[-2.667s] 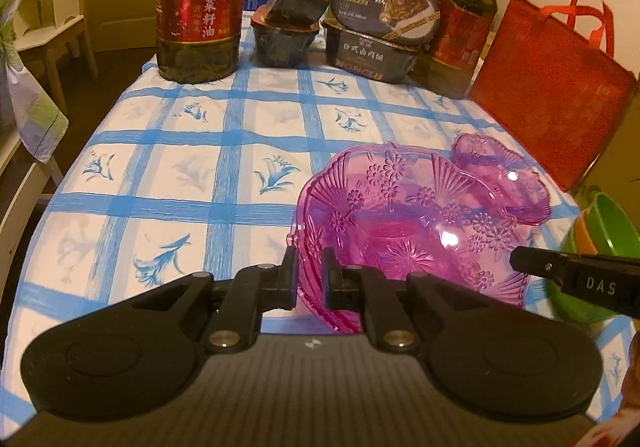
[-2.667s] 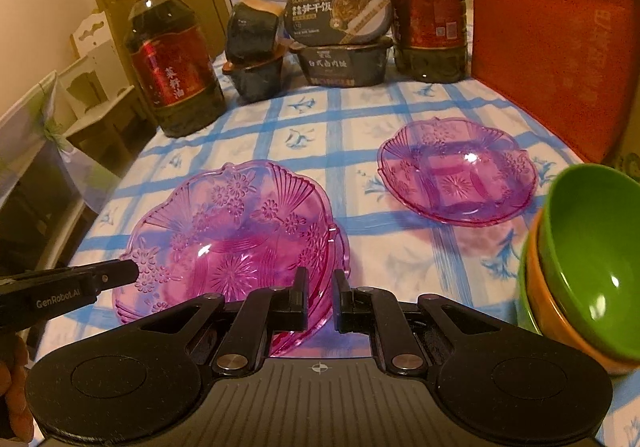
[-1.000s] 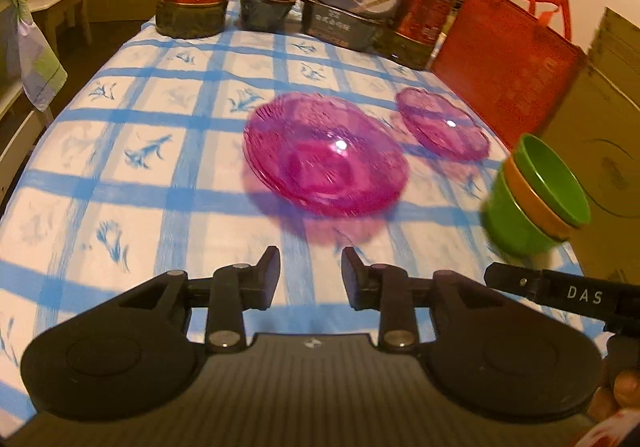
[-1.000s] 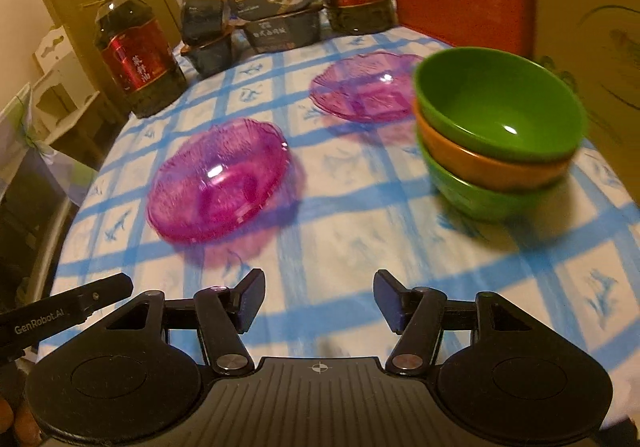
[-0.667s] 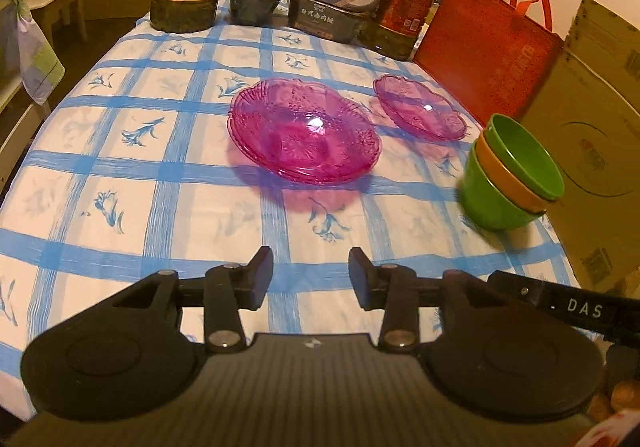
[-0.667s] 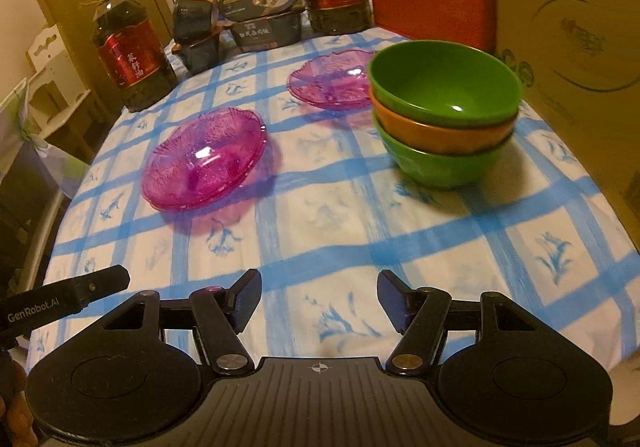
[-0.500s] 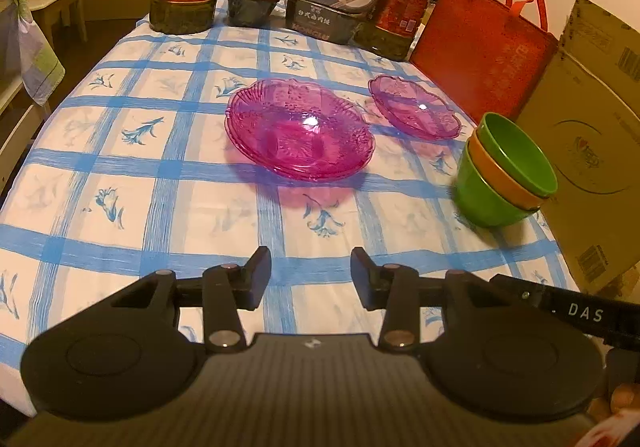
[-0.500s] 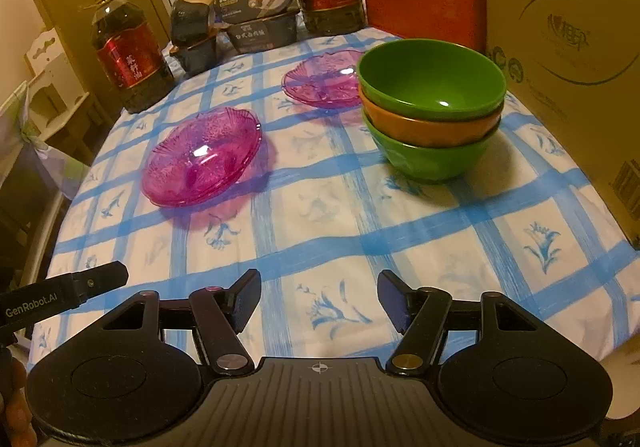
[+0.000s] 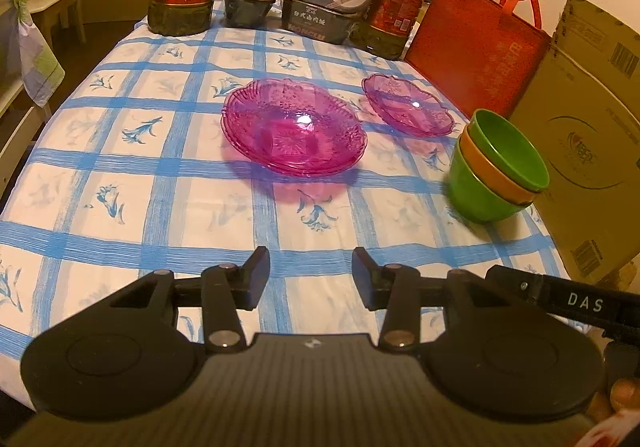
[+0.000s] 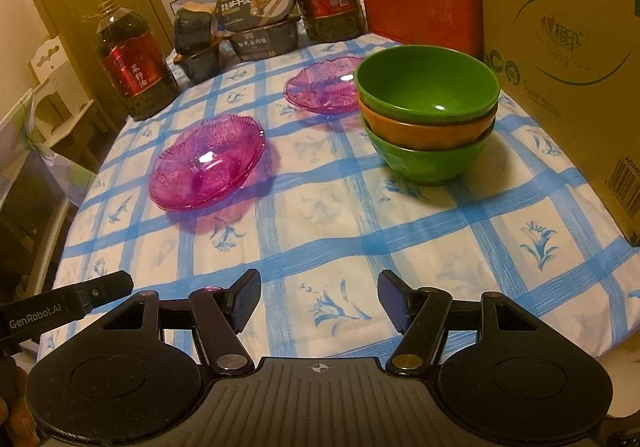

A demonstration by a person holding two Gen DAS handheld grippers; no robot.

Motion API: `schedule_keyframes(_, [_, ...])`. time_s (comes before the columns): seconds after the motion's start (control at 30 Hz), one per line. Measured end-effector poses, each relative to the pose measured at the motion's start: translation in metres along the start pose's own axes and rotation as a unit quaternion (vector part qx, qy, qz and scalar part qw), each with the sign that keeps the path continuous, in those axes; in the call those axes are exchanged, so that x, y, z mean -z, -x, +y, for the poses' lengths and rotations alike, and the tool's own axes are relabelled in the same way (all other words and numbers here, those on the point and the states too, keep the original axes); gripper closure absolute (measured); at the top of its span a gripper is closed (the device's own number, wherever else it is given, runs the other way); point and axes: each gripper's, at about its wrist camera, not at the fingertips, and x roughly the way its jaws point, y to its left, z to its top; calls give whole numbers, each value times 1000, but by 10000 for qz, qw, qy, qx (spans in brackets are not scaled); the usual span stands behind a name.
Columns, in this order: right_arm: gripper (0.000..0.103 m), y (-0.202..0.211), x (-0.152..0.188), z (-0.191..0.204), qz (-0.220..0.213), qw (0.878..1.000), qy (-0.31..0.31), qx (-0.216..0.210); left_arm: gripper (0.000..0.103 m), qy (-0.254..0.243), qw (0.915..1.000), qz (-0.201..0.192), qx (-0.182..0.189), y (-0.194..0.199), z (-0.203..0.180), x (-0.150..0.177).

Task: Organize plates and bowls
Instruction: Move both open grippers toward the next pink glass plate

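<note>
The stack of pink plates [image 9: 294, 137] sits mid-counter [image 9: 132, 175] on the blue-checked cloth. Beyond it and to the right lies a single smaller pink plate [image 9: 406, 110]; nearer, at the right, stand the nested bowls [image 10: 428, 123] — green, orange, green. Left gripper [image 9: 310, 279] and right gripper [image 10: 319, 305] both hang over the near edge, well back from the stack, fingers spread and empty.

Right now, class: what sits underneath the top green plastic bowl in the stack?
An orange bowl nests directly beneath the top green plastic bowl, and a second green bowl sits at the bottom. Their insides are covered.
</note>
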Motion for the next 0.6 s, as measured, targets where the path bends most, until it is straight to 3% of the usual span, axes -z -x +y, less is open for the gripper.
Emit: schedule_keyframes(0.6, [38,6,-22,-21,-150,9998,-128,-37,58,-217,9996,8,170,-13,-25,-23])
